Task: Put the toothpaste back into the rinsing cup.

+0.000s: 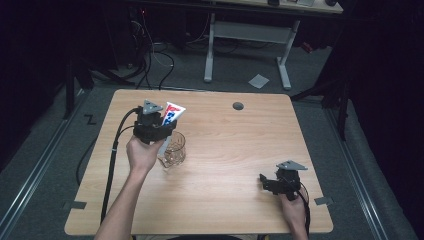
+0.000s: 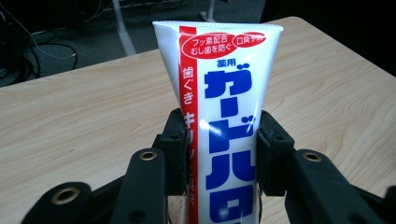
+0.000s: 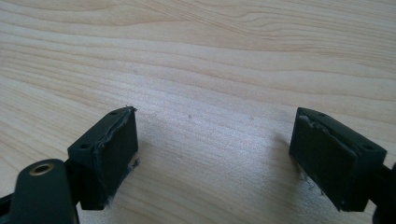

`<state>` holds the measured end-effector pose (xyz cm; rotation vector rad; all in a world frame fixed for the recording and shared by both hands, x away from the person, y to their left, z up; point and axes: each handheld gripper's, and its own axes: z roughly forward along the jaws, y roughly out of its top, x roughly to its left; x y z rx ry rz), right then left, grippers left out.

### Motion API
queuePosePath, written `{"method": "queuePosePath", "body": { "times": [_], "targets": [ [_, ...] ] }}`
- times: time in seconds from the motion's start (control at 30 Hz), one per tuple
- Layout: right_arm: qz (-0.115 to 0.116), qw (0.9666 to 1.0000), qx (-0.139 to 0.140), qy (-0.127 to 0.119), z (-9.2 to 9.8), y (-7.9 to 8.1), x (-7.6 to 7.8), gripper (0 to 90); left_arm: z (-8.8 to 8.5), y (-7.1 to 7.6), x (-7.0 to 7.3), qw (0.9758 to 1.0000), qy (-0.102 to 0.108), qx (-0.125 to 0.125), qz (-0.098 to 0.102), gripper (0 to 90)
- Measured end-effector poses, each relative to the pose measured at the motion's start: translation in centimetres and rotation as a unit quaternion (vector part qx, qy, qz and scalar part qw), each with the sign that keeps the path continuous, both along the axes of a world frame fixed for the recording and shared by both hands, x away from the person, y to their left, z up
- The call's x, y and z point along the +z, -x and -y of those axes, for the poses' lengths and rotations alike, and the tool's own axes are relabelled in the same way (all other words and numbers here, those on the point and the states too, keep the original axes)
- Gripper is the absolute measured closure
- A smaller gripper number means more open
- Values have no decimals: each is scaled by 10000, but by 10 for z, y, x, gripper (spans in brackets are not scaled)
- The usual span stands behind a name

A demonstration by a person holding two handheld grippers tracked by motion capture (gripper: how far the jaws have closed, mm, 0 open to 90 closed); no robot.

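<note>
My left gripper [image 1: 159, 131] is shut on a white toothpaste tube [image 1: 171, 116] with red and blue print, held tilted above a clear glass cup [image 1: 174, 150] at the left of the wooden table [image 1: 225, 145]. In the left gripper view the tube [image 2: 223, 107] stands between the two black jaws, its flat crimped end up. Whether the tube's lower end is inside the cup is hidden by the gripper. My right gripper [image 1: 272, 182] rests low over the table near the front right. Its jaws stand wide open around bare wood [image 3: 215, 140].
A small grey round cap [image 1: 238, 106] sits in the table top near the far edge. A cable [image 1: 112, 160] trails from the left gripper down the table's left side. Beyond the table stand a white desk frame [image 1: 247, 40] and floor cables.
</note>
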<state>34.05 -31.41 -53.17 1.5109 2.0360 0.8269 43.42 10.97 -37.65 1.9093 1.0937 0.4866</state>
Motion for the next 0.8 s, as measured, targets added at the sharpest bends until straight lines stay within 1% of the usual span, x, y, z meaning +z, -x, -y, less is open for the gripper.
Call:
{"method": "queuePosePath", "body": {
  "times": [0.1,0.47,0.7,0.8],
  "targets": [
    [1,10000,-1,0,0,0,0,151,2,-3,-2,10000,-22,22,-9,619],
    [6,10000,6,4,0,0,0,152,7,-14,-5,10000,60,54,-15,620],
    [5,10000,5,5,0,0,0,151,14,-21,-8,10000,19,54,26,620],
    [6,10000,5,6,0,0,0,152,16,-24,-12,10000,-45,46,64,619]
  ]
}}
